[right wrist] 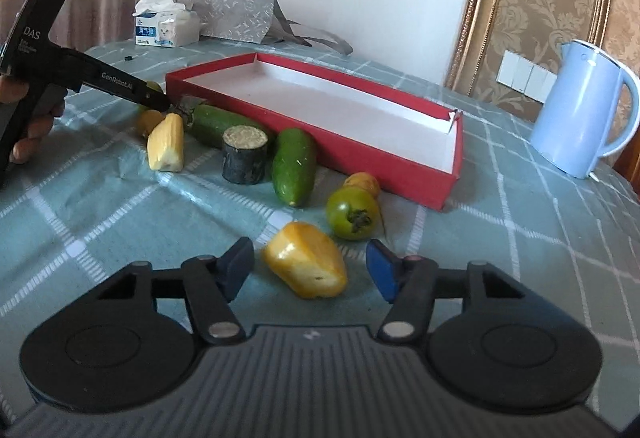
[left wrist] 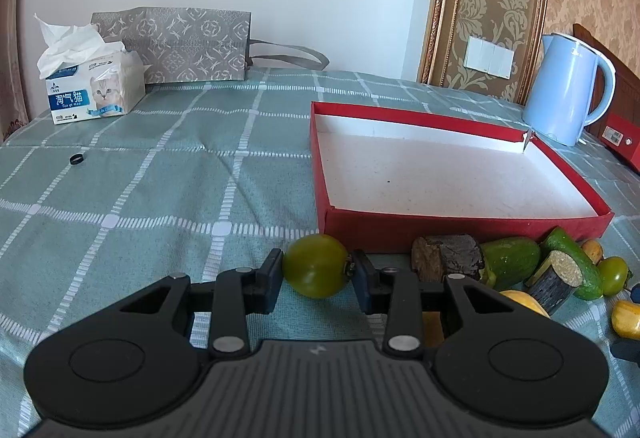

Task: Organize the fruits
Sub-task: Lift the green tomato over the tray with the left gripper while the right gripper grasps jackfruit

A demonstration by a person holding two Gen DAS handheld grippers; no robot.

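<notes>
My left gripper (left wrist: 316, 267) is shut on a green tomato (left wrist: 316, 265), just in front of the near wall of the red box (left wrist: 460, 228), whose white inside holds nothing. In the right wrist view my right gripper (right wrist: 310, 270) stands open around a yellow fruit piece (right wrist: 304, 260) lying on the cloth, with a gap at each pad. Beyond it lie a second green tomato (right wrist: 352, 212), two cucumbers (right wrist: 294, 166), a dark sugar cane piece (right wrist: 244, 154), another yellow piece (right wrist: 166, 142) and a small yellow fruit (right wrist: 362, 182).
A blue kettle (left wrist: 568, 90) stands right of the box. A tissue pack (left wrist: 92, 86) and a grey bag (left wrist: 180, 42) sit at the back left, with a small black ring (left wrist: 75, 159) on the checked cloth. A person's hand (right wrist: 24, 142) holds the left gripper's handle.
</notes>
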